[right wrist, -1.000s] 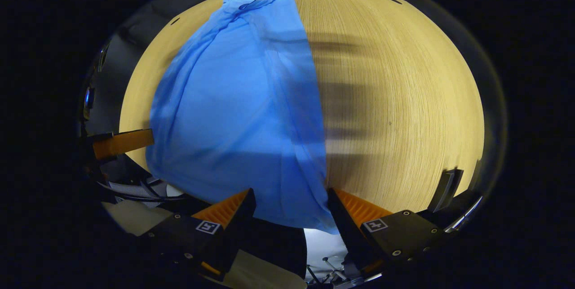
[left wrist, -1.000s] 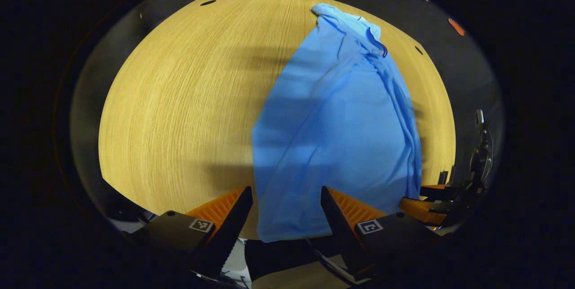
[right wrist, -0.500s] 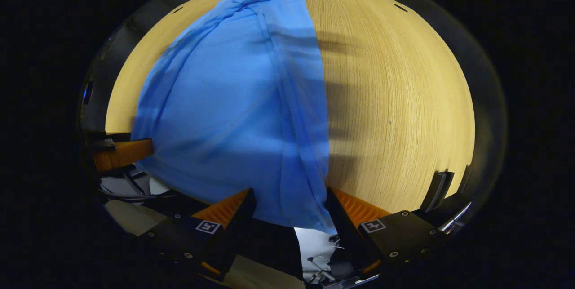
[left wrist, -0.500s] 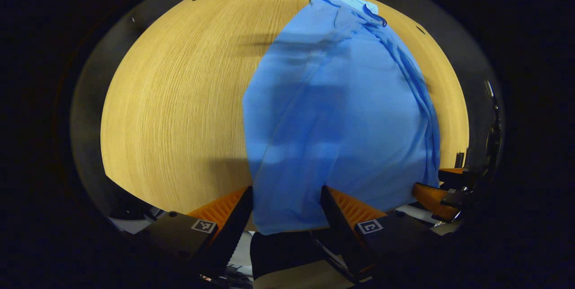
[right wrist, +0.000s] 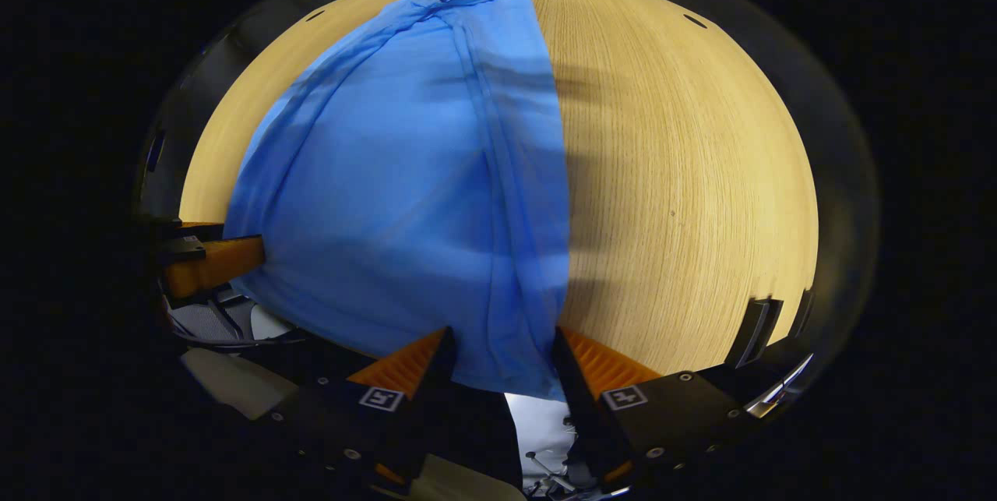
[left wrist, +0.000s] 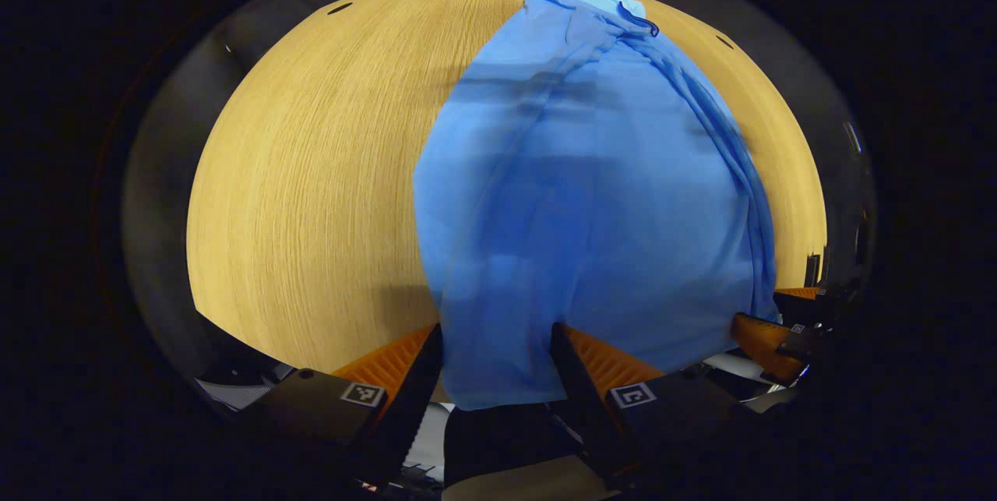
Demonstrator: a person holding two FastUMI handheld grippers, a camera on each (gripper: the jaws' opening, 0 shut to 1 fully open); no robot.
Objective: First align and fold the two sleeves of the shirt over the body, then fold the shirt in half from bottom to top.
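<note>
A blue shirt [left wrist: 592, 197] lies lengthwise on the wooden table [left wrist: 311, 174], collar at the far end and hem at the near edge. In the right gripper view the shirt [right wrist: 405, 174] shows long folds running down its right side. My left gripper [left wrist: 495, 357] is open, its fingers standing either side of the hem's left corner. My right gripper [right wrist: 503, 357] is open too, straddling the hem's right corner. Cloth fills the gap between each pair of fingers. In the left gripper view the right gripper [left wrist: 767, 333] sits at the hem's far corner; in the right gripper view the left gripper [right wrist: 210, 263] does likewise.
Bare wood [right wrist: 685, 174] stretches to the right of the shirt, and more of it lies to the left [left wrist: 257, 236]. The table's near edge runs just under both grippers. Small dark slots [left wrist: 339, 8] mark the far rim. The dark booth wall rings the table.
Both grippers have come forward onto the hem, so the shirt looks larger. Each pair of fingers has narrowed a little around the cloth.
</note>
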